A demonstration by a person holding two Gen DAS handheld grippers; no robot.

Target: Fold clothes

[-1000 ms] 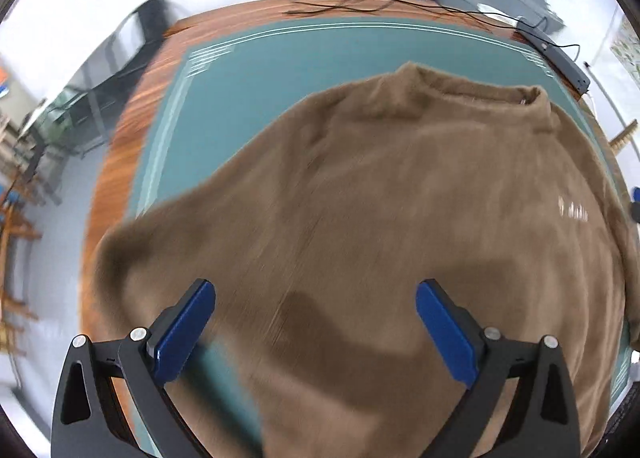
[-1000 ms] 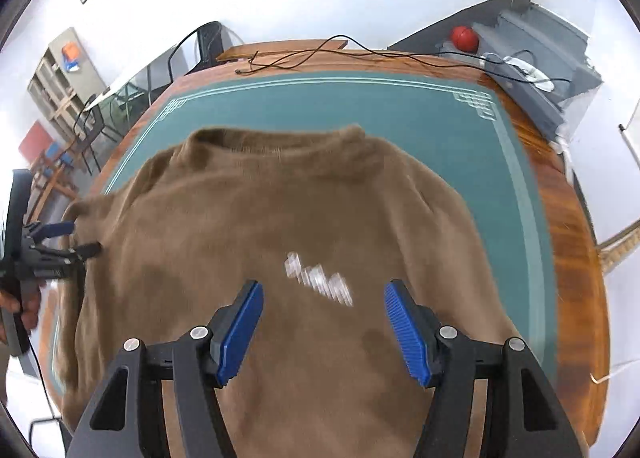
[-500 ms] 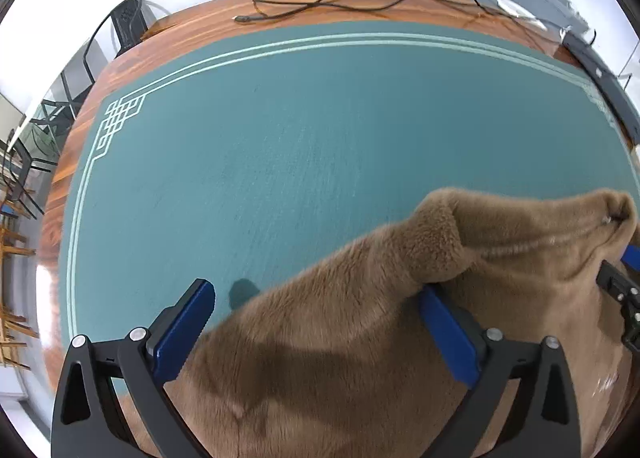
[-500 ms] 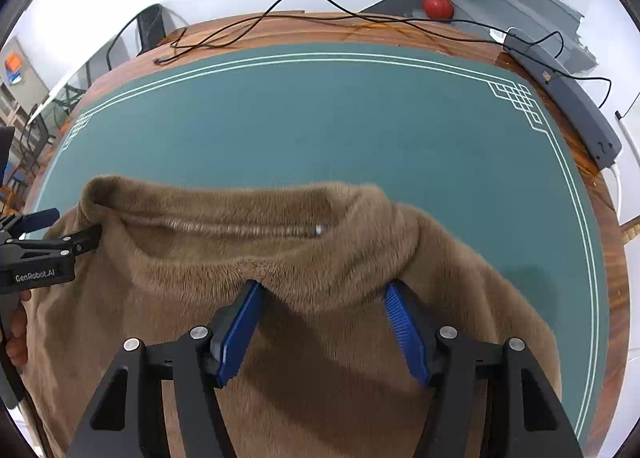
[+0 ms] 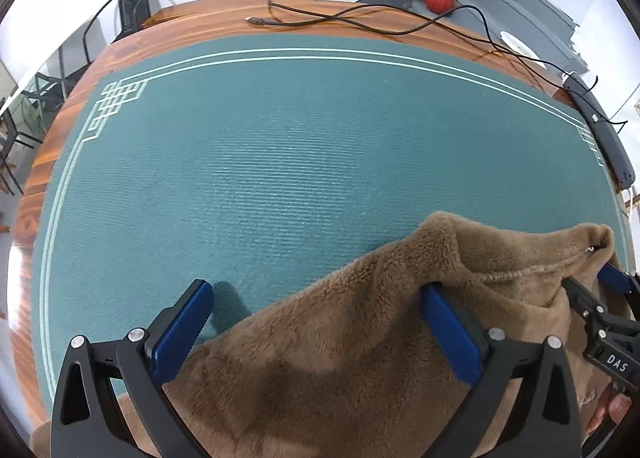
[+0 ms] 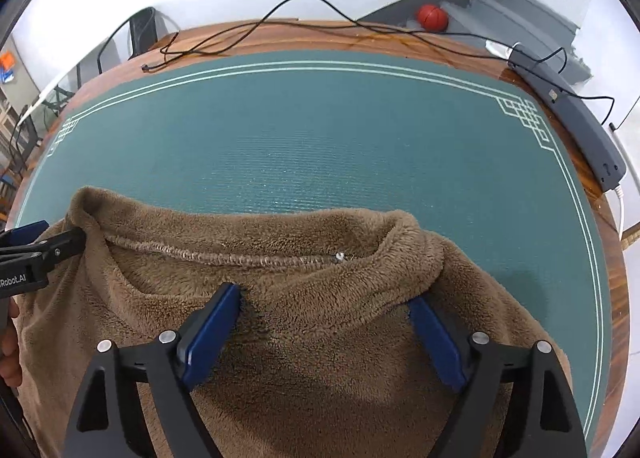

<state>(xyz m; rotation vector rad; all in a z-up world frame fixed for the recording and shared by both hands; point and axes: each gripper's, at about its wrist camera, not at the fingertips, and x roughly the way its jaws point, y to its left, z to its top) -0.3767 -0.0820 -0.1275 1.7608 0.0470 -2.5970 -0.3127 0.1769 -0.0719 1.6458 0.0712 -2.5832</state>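
Note:
A brown fleece sweater (image 5: 360, 338) lies on the green mat (image 5: 280, 178), collar toward the far side. My left gripper (image 5: 316, 322) is open over its left shoulder; the collar's left end rests against the right finger. My right gripper (image 6: 324, 318) is open over the collar (image 6: 256, 258), with the fleece bunched between the blue pads. Each gripper shows in the other's view, the right one (image 5: 608, 310) at the collar's right end, the left one (image 6: 44, 242) at its left end.
The mat (image 6: 320, 138) covers a wooden table (image 6: 280, 34). Black cables (image 5: 360, 18) lie along the far edge. A dark grey bar (image 6: 576, 126) sits at the right edge. A red ball (image 5: 438, 0) lies on grey steps behind the table.
Both grippers have moved forward from over the sweater's body to its collar and shoulders. Over the last half second they settled a little lower and closer to the collar.

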